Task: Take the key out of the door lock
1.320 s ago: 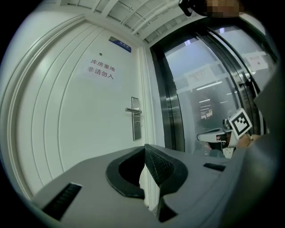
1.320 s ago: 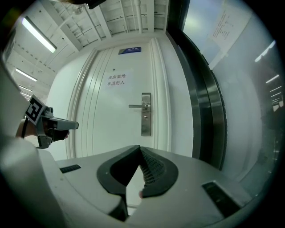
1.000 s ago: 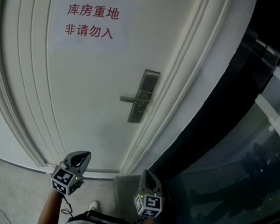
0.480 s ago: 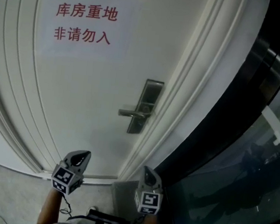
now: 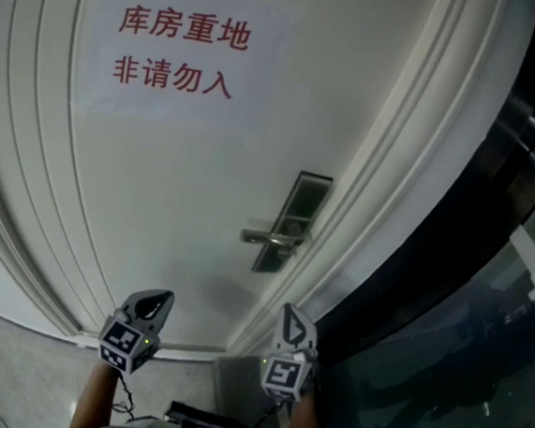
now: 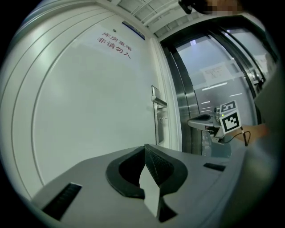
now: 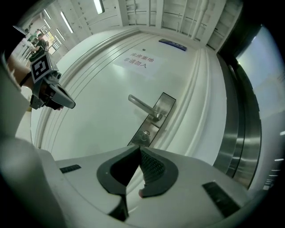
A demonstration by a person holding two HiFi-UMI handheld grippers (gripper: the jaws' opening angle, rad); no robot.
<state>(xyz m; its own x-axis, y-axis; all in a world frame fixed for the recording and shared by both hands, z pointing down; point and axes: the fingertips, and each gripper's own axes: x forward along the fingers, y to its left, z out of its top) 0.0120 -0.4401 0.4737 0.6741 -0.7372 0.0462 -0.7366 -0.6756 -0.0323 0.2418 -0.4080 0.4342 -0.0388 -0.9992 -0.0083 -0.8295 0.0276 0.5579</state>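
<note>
Key sits in lock under handle, looks small, stiff, light, likely slick, so pinch its bow flat; left gripper and right gripper both closed, empty, well short.

We stand closer to the door than a second ago, and it fills more of the head view. The red-lettered sign looks larger and sits further right. The lock plate and its handle slide lower and to the right in the picture. The door's bottom edge drops too, so less floor shows at the left. The right gripper comes up and in toward the door. Its tip now overlaps the foot of the door frame, below the lock plate. It also rolls about its own length, so its marker cube shows its face at a different tilt.
</note>
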